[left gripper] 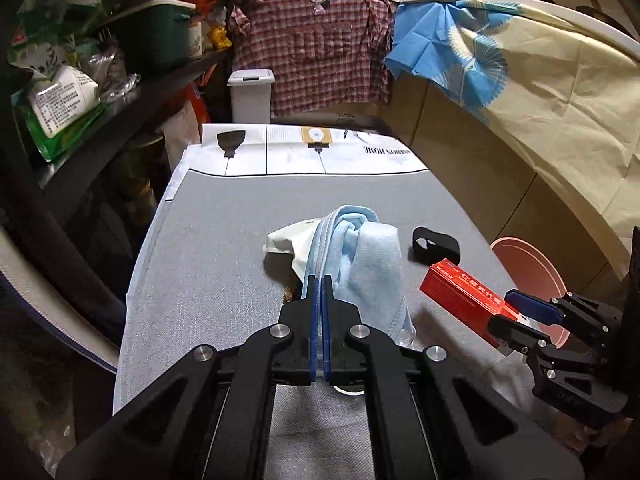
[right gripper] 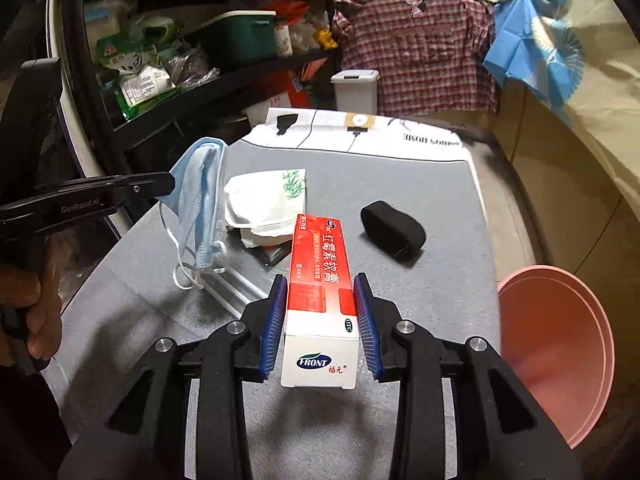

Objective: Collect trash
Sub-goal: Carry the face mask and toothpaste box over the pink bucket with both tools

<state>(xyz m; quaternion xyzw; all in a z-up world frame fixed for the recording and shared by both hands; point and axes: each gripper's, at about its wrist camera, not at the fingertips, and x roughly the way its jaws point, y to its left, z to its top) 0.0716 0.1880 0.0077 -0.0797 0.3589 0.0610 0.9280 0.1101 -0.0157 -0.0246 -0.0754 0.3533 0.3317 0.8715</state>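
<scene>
above the grey table (right gripper: 440,280), left tool (left gripper: 320,280) clamps face mask (left gripper: 372,256), right tool (right gripper: 320,280) grips red box (right gripper: 320,264)

At frame centre, the pale blue non-woven face mask (left gripper: 360,264) looks soft and matt; right of it, the red-and-white cardboard box (right gripper: 320,280) is smooth, slightly glossy; beneath, the grey woven table cover (left gripper: 224,240) looks coarse.

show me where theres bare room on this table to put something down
Bare grey table lies behind the black pouch, up to the white printed strip. The near left stretch is also bare. The middle is crowded: white wrapper, pouch, with the face mask and red box held above.
</scene>
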